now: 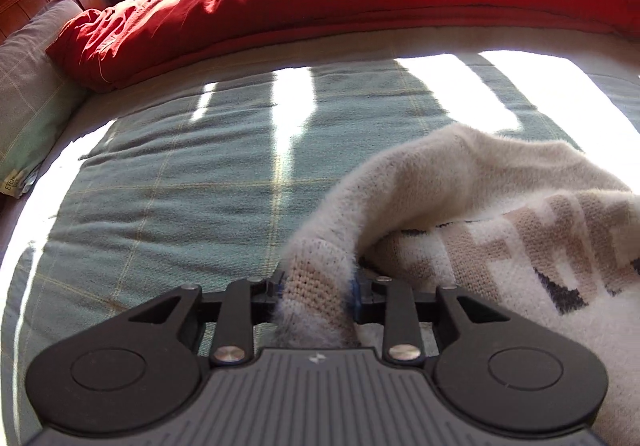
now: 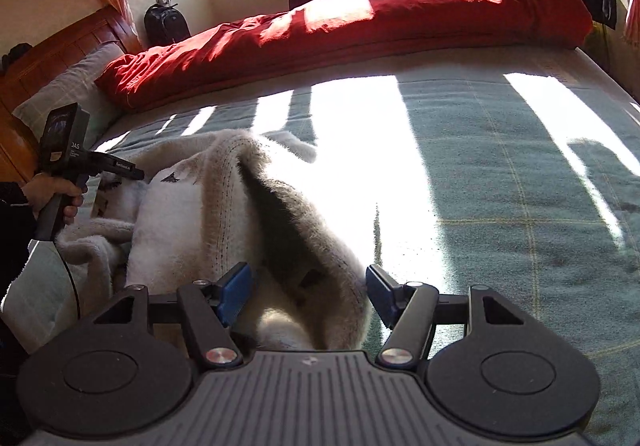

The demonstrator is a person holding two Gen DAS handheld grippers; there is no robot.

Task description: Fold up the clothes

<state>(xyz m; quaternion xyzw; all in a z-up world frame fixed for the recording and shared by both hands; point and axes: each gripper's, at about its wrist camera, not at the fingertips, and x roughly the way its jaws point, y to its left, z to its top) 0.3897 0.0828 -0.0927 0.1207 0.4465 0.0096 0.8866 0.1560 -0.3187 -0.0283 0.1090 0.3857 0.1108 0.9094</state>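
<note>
Left tongs (image 1: 316, 292) pinch the fluffy cream knitted sweater (image 1: 500, 221) at six o'clock, lifting an edge for folding; right tongs (image 2: 308, 294) gape around another fold, gripping nothing.

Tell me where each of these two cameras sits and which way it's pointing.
Left wrist: on the left gripper, looking down across the bed at the sweater between its fingers; no hand shows.
Right wrist: on the right gripper, jaws apart around the sweater; the left hand shows.
Shared: sweater, bed, red duvet.
</note>
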